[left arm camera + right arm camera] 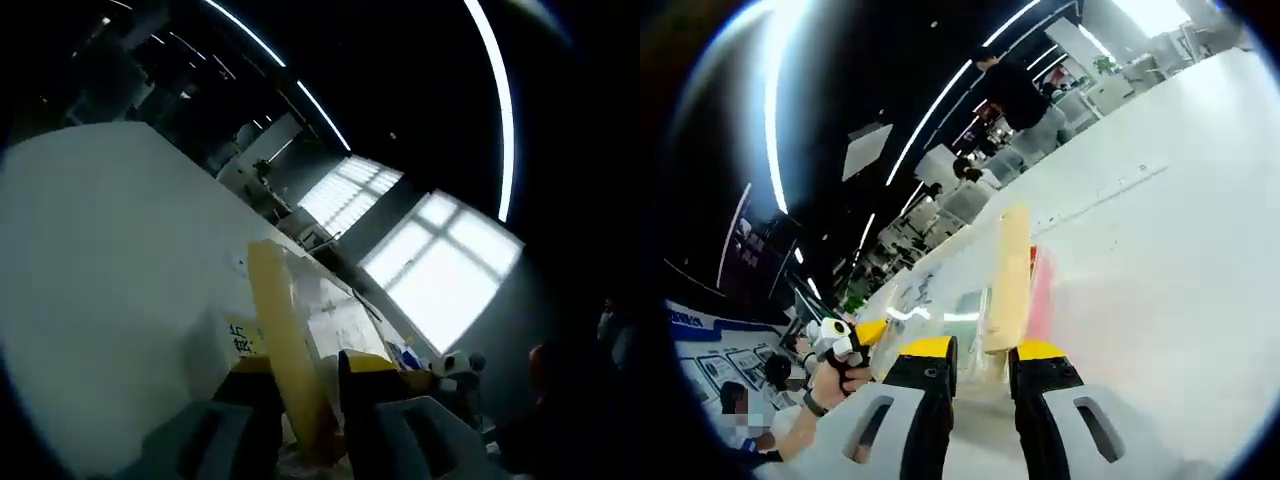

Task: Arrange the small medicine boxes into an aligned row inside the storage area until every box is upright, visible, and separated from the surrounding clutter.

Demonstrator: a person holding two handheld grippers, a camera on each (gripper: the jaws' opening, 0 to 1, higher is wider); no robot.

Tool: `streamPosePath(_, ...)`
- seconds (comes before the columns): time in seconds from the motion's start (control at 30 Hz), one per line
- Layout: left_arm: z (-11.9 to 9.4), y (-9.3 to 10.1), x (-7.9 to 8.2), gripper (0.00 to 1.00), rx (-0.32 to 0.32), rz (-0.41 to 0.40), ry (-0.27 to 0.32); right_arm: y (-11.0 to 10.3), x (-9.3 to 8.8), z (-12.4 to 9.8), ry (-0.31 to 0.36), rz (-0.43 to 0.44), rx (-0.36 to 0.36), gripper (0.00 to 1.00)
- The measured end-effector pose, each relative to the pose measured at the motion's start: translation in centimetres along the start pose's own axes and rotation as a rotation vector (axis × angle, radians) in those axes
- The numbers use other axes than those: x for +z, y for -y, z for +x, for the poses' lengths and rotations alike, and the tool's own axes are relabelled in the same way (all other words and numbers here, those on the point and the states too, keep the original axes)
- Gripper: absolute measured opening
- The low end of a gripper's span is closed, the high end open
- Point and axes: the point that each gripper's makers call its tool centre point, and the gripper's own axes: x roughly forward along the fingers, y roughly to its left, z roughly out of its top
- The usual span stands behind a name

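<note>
In the left gripper view, the left tool (305,385) is rising from the bottom centre of the frame with its yellow-tipped jaws clamping on the lower end of a pale yellow medicine box (285,340). The box is standing edge-on and slanting up toward the frame's middle. Behind it a big white surface (110,260) with dark printed characters is filling the left half; bright windows (440,265) are glowing at centre right.

In the right gripper view, the right tool (980,365) is closing on what looks like the same box (1010,280), held edge-on just right of centre. A pink edge (1042,290) is showing beside it. The other tool, in a person's hand (840,380), is appearing at lower left.

Judging by this, a box is being carried in the air, so the placing step is still ahead. The storage area isn't visible; next the box needs lowering upright into the row.
</note>
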Motion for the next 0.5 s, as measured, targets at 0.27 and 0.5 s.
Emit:
streamPosePath(0.27,0.3,-1.1,0.6,0.21,0.025,0.013,-0.027,0.8,0.4,0.2,-0.027,-0.039,-0.020,0.14)
streamPosePath(0.5,-0.2,-1.9,0.6,0.29,0.097,0.178,-0.104,1.3,0.9,0.3,0.022,0.020,0.020,0.16)
